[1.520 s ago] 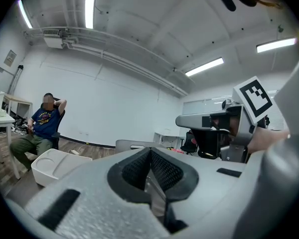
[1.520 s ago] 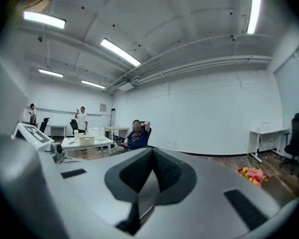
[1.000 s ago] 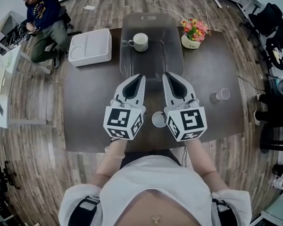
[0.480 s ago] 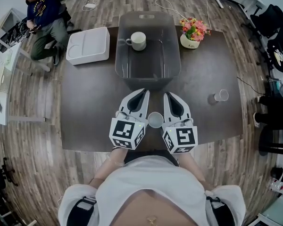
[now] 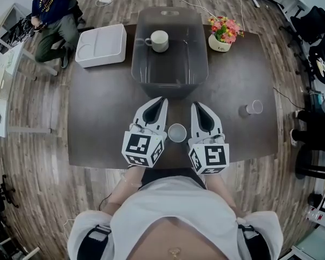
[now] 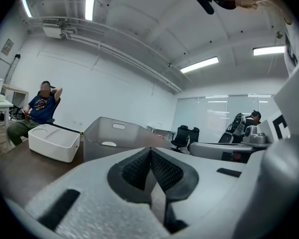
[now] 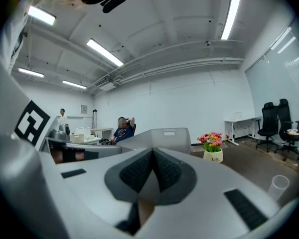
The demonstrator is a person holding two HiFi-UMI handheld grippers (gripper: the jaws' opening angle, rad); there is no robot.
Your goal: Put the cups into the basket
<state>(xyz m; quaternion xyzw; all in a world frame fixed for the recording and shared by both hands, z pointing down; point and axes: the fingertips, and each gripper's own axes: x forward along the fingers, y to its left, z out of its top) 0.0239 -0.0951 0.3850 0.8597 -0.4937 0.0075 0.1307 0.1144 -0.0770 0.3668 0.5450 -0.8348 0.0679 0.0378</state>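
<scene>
A white paper cup (image 5: 177, 132) stands upright on the dark table (image 5: 97, 118), right between my two grippers. My left gripper (image 5: 161, 98) lies to its left, jaws shut and empty; in the left gripper view (image 6: 150, 151) the pads meet. On the cup's other side my right gripper (image 5: 195, 105) is also shut with nothing held, as the right gripper view (image 7: 152, 151) shows. Beyond them sits the grey translucent basket (image 5: 142, 64) with a white mug (image 5: 158, 40) inside. A second paper cup (image 5: 254, 107) stands far right, also seen as the cup (image 7: 278, 185).
A white tray (image 5: 102, 45) lies left of the basket, and a flower pot (image 5: 223, 34) stands to its right. A seated person (image 5: 51, 15) is off the table's far left corner. Office chairs (image 5: 311, 26) stand at the right.
Both grippers have sunk toward the table and drawn back toward the front edge, so the cup now stands between their bodies. Both stay shut.
</scene>
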